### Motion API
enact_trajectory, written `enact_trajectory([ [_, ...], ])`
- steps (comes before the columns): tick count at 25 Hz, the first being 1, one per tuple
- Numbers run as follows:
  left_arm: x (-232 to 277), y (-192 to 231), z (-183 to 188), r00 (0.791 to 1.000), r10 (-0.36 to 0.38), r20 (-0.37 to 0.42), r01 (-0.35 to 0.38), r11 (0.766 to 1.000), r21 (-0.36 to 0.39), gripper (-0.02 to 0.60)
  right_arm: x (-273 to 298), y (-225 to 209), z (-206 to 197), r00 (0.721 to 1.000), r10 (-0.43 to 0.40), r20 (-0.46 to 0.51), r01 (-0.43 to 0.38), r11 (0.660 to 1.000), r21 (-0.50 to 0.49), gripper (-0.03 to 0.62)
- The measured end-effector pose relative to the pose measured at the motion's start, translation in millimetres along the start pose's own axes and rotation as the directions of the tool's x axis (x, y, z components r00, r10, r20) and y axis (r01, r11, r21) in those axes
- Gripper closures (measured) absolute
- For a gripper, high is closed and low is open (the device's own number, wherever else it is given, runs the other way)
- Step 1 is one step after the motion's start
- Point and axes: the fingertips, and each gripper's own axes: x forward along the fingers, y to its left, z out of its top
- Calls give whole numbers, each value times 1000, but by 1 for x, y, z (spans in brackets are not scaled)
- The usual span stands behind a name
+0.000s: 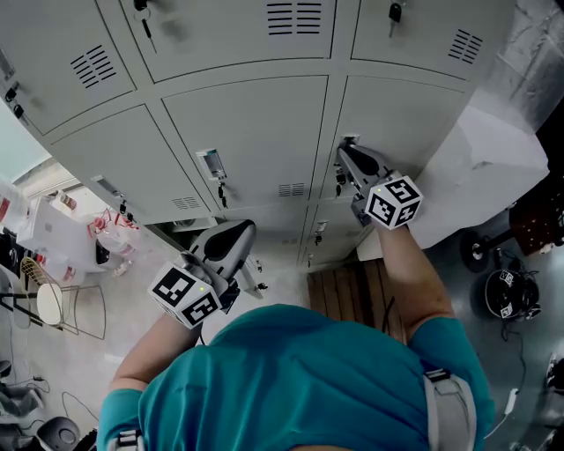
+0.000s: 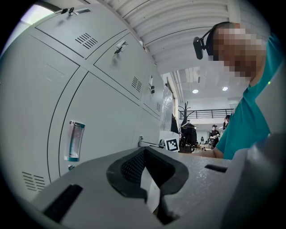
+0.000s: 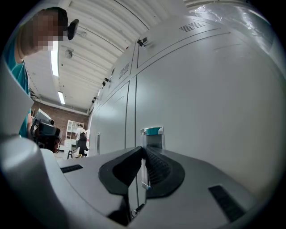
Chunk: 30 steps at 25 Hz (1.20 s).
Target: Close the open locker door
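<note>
A bank of grey lockers [image 1: 256,132] fills the head view. My right gripper [image 1: 347,155] points level at the right-hand door [image 1: 405,119], its tips against the door's left edge by the recessed handle [image 1: 350,141]. That door lies about flush with its neighbours. In the right gripper view, the right gripper [image 3: 143,150] is shut with nothing between the pads, and the handle [image 3: 152,136] stands just beyond them. My left gripper [image 1: 245,229] hangs lower, away from the lockers, shut and empty. In its own view, the left gripper [image 2: 145,153] points along the locker fronts, past the middle door's handle [image 2: 73,141].
A white wrapped bulk [image 1: 493,167] stands right of the lockers. On the floor are a wooden pallet [image 1: 344,291], a black wheeled base [image 1: 511,295] and a wire chair [image 1: 53,304]. Keys hang in the upper doors [image 1: 395,12]. People stand far down the room [image 2: 214,132].
</note>
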Motion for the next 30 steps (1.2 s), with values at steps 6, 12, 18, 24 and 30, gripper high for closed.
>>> enact_trajectory([
  [6,4,-1,2,1000,-9,0,9,1000,1,578,0,0,-1,1000,-14,-4,14,1000,6,566],
  [12,5,-3,0,1000,-16,-6,16,1000,-3,578,0,1,-1,999,-34,-10,34,999,5,563],
  [18,5,-7,0,1000,-20,-8,20,1000,-1,578,-6,2,-2,998,-49,-27,49,999,-6,563],
  [24,7,-9,0,1000,-25,-5,25,1000,0,578,-17,0,-5,998,-59,-32,59,998,4,563],
  [30,11,-14,-1,999,-32,-4,32,999,1,578,-29,3,-10,997,-58,-40,59,998,10,562],
])
